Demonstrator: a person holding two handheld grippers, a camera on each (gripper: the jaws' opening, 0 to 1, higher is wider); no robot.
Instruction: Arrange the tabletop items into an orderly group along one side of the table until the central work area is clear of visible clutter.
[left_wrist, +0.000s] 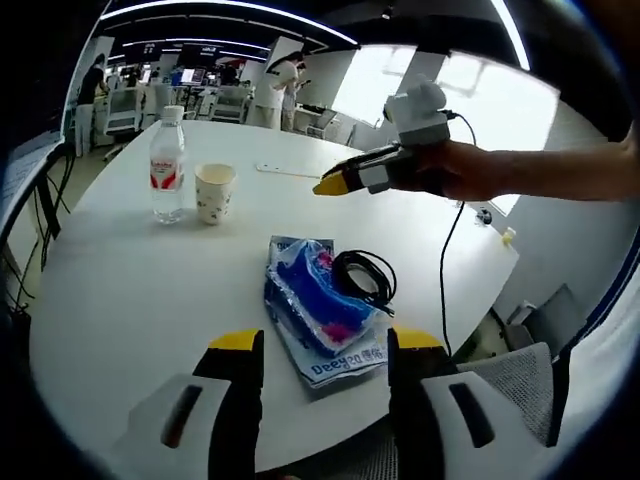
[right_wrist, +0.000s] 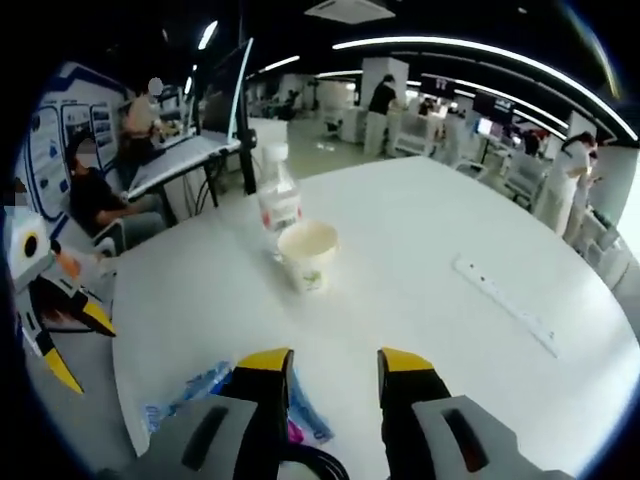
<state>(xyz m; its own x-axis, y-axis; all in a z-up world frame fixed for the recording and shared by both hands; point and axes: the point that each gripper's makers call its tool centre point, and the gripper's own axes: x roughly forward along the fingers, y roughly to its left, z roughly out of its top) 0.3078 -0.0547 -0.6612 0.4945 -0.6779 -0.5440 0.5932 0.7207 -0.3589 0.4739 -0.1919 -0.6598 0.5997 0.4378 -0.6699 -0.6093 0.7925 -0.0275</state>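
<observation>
The left gripper (left_wrist: 322, 345) has its two yellow-tipped jaws wide apart, with nothing between them. The right gripper (right_wrist: 334, 362) also has its jaws apart and holds nothing. A bare hand (left_wrist: 462, 170) holds the right gripper, with the arm stretched out behind it.

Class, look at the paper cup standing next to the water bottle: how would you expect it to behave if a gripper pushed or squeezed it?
The paper cup looks thin-walled, so it would probably crush under a firm squeeze. It seems empty or nearly so, hence light and likely to slide or tip when nudged. It stands close to the water bottle, so a push might knock that too.
</observation>
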